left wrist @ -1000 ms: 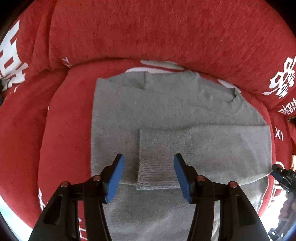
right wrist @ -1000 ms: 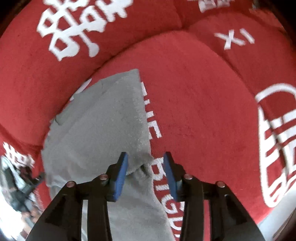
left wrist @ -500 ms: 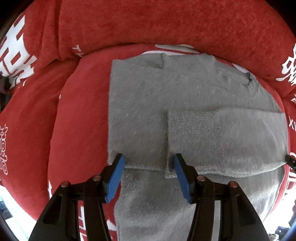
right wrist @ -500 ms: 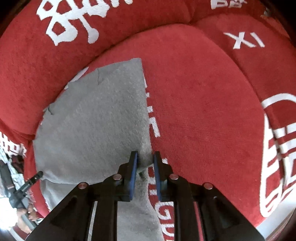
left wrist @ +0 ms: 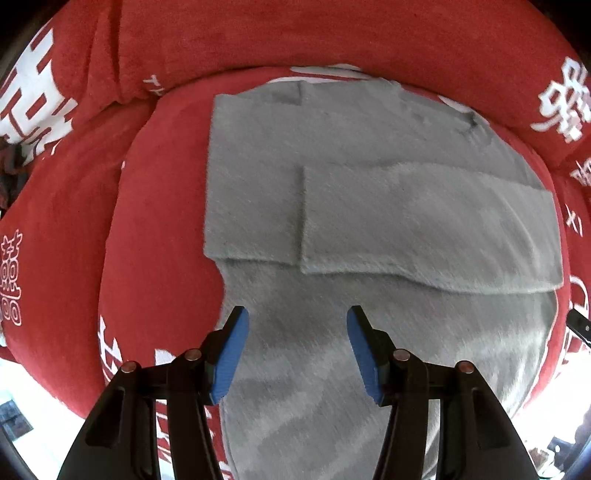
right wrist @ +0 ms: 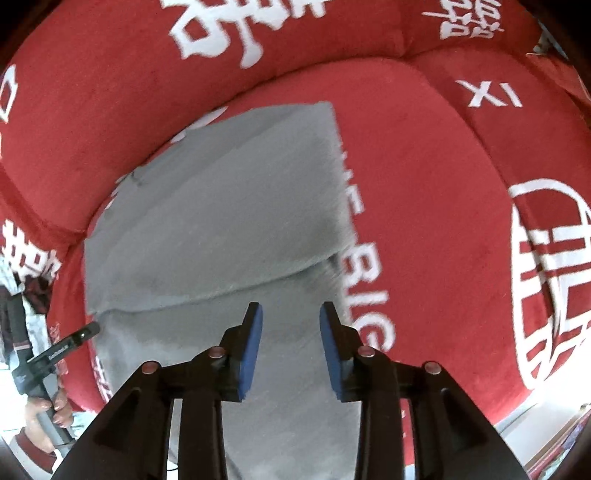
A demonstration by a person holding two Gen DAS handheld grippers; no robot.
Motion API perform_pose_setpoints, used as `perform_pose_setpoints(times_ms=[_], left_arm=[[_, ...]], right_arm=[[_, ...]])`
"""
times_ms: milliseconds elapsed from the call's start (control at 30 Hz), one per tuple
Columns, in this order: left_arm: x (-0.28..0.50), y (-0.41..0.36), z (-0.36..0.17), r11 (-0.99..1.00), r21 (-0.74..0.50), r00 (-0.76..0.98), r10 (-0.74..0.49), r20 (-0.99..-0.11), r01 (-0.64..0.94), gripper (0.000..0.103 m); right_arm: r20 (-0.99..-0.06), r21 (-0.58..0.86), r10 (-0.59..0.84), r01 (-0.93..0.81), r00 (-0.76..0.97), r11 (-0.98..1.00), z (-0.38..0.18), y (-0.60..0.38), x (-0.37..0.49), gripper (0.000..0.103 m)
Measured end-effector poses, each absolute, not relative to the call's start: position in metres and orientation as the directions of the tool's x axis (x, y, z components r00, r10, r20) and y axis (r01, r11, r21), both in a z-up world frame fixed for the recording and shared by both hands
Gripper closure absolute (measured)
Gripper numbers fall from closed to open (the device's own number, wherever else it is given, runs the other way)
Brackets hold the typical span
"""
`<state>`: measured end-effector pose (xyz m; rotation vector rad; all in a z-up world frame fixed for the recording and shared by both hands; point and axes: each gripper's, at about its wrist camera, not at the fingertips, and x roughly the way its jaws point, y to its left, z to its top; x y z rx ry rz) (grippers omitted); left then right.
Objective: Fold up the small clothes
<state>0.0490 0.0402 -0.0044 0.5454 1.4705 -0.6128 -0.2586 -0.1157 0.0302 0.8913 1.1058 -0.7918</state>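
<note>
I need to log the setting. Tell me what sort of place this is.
Likely a home living room: a grey sweater lies partly folded on the seat of a red sofa. The sofa cover carries white printed characters, and a padded backrest rises behind. Little of the room shows.

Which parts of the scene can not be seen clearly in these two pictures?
- Sweater hem: left wrist view, cut off by the bottom edge and hidden behind the left gripper.
- Sweater's lower part: right wrist view, behind the right gripper, whose jaws are opening with nothing between them.
- Sweater knit: both views, motion blur.
- Hand: right wrist view, cut off at the edge.
</note>
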Motion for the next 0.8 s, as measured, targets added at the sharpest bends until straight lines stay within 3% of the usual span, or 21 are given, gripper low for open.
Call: perform_pose_setpoints(times_ms=[167,233,367,467,533,567,600,667,800], left_arm=[[0.032,0.036,-0.002,0.709,-0.019,-0.006,-0.021,-1.000,0.705,0.044],[0.026,0.034,0.001,0.708,-0.003,0.019,-0.024,-1.000,0.706,0.009],[0.020,0.029,0.006,0.719,0.017,0.048,-0.023,-0.999,0.695,0.008],[0.014,0.026,0.007,0.722,0.050,0.073,0.000,-0.997,0.690,0.008],[0.008,0.024,0.008,0.723,0.068,0.087,0.012,-0.996,0.687,0.008],[0.003,0.023,0.009,0.726,0.080,0.095,0.019,-0.995,0.683,0.008],[0.001,0.023,0.008,0.728,0.087,0.099,0.027,-0.995,0.680,0.000],[-0.007,0.025,0.008,0.737,0.097,0.101,0.038,-0.994,0.669,0.000],[-0.023,0.028,0.009,0.752,0.091,0.085,0.047,-0.995,0.653,0.000]], right_arm=[[-0.961,0.220,-0.052,0.868,0.271,0.444,0.027,-0.102,-0.254,0.062],[-0.962,0.224,-0.038,0.864,0.270,0.451,0.027,-0.099,-0.254,0.060],[-0.962,0.238,-0.010,0.851,0.274,0.469,0.024,-0.097,-0.252,0.058],[-0.960,0.252,0.014,0.841,0.280,0.479,0.023,-0.098,-0.253,0.049],[-0.959,0.257,0.025,0.833,0.281,0.490,0.022,-0.098,-0.254,0.049],[-0.959,0.260,0.031,0.826,0.283,0.500,0.022,-0.098,-0.255,0.046],[-0.958,0.262,0.036,0.821,0.284,0.507,0.023,-0.098,-0.257,0.043],[-0.956,0.270,0.045,0.807,0.291,0.525,0.023,-0.097,-0.259,0.031],[-0.950,0.301,0.094,0.788,0.299,0.537,0.018,-0.100,-0.268,0.031]])
